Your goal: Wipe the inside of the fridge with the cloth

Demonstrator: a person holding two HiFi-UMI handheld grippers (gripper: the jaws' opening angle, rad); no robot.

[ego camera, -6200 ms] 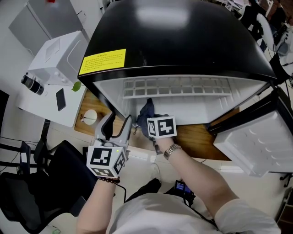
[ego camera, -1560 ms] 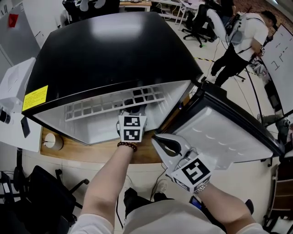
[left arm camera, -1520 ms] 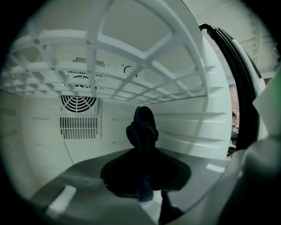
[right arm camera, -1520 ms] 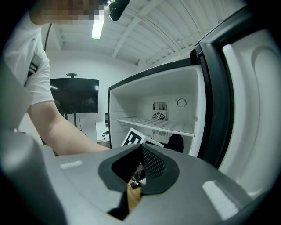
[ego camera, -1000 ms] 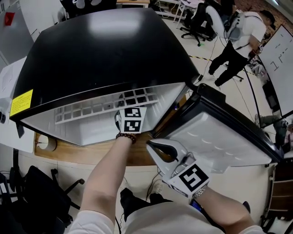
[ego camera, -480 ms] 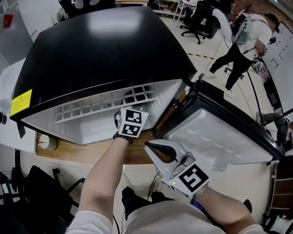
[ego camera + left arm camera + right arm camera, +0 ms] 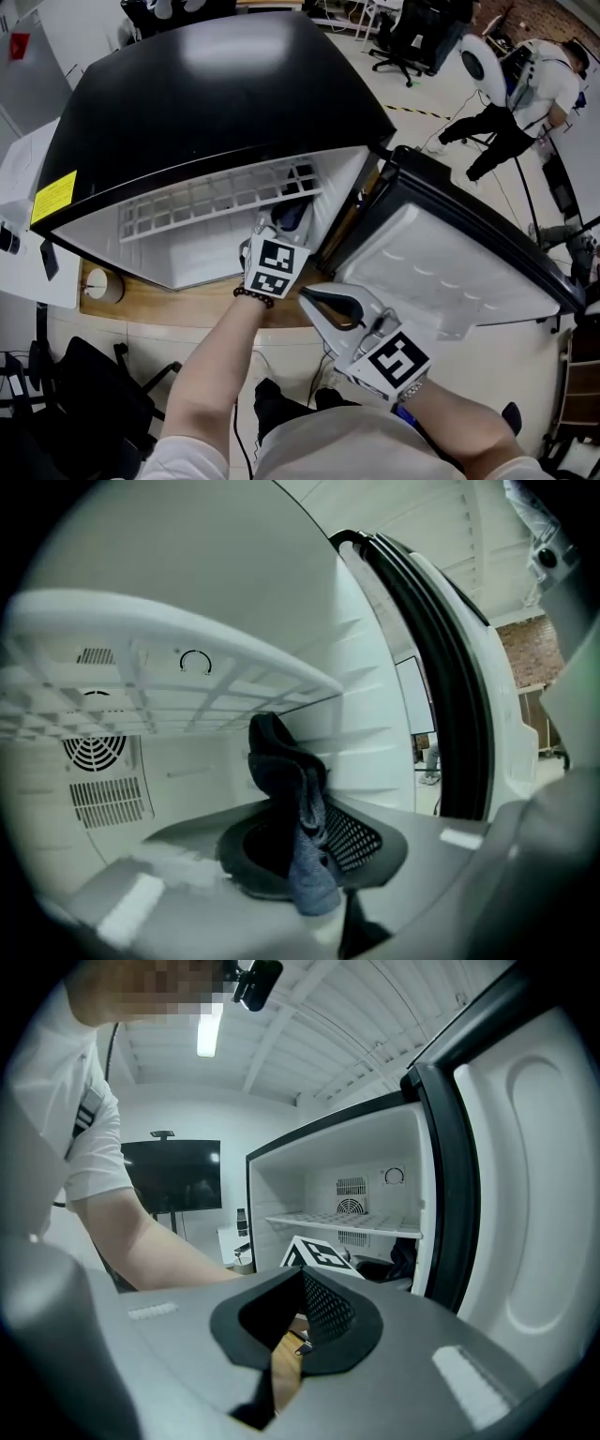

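Wiping step: your left tongs (image 7: 311,885) gripped cloth (image 7: 292,794) inside fridge (image 7: 216,94), right tongs (image 7: 293,1337) clenched empty; next probably needed wall contact.

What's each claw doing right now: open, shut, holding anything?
Left claw: closed on the cloth, inside the fridge.
Right claw: closed, empty, outside the fridge.
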